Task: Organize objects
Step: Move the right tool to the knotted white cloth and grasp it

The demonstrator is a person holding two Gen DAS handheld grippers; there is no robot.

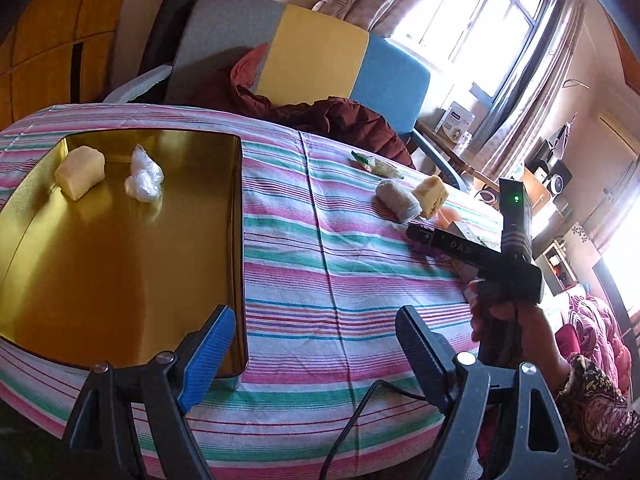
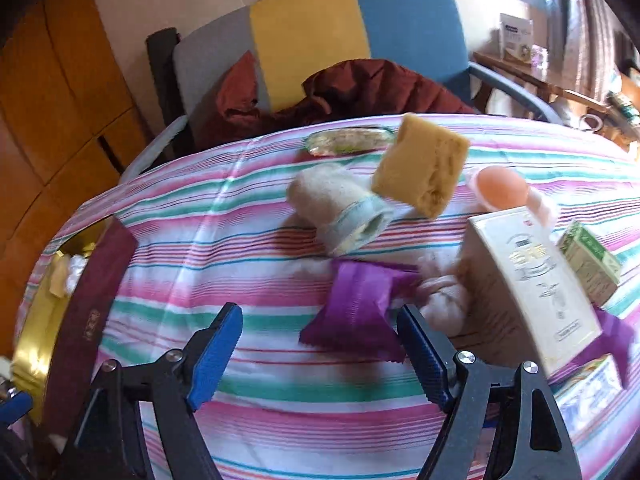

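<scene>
I'm running both grippers w/ jaws wide and nothing between them; the right gripper point(image 2: 320, 344) is angling down over the purple wrapper point(image 2: 356, 312), which is lying flat on the striped cloth point(image 2: 280, 396) just beyond the fingertips, so I'm judging that as the next pick; approx. procedure: I'm keeping the pads straddling the wrapper's narrow width, lowering until they're near the cloth, then closing gently, since a thin foil pack prob. slips or crumples; I'm also watching the pale knotted bundle point(image 2: 444, 300) touching the wrapper's right edge beside the right finger, which could get pinched along with it; the white box point(image 2: 536, 280) is standing tilted close by, so I'm avoiding a sideways sweep; the left gripper point(image 1: 316, 356) is hovering at the near corner of the gold tin point(image 1: 120, 248), which is already holding a yellow block point(image 1: 80, 172) and a crumpled clear bag point(image 1: 144, 178); still outside the tin: rolled towel point(image 2: 340, 212), yellow sponge point(image 2: 420, 164), peach-coloured item point(image 2: 500, 188), green box point(image 2: 588, 260), a snack pack point(image 2: 348, 140) at the far edge; surface: soft cloth w/ creases, prob. over a table, so items may rock; room: a grey/yellow/blue chair point(image 1: 316, 56) w/ a dark red jacket point(image 1: 340, 120) behind, bright window point(image 1: 476, 28) w/ curtains at right, wood panels at left; the right-wrist view is blurring.
</scene>
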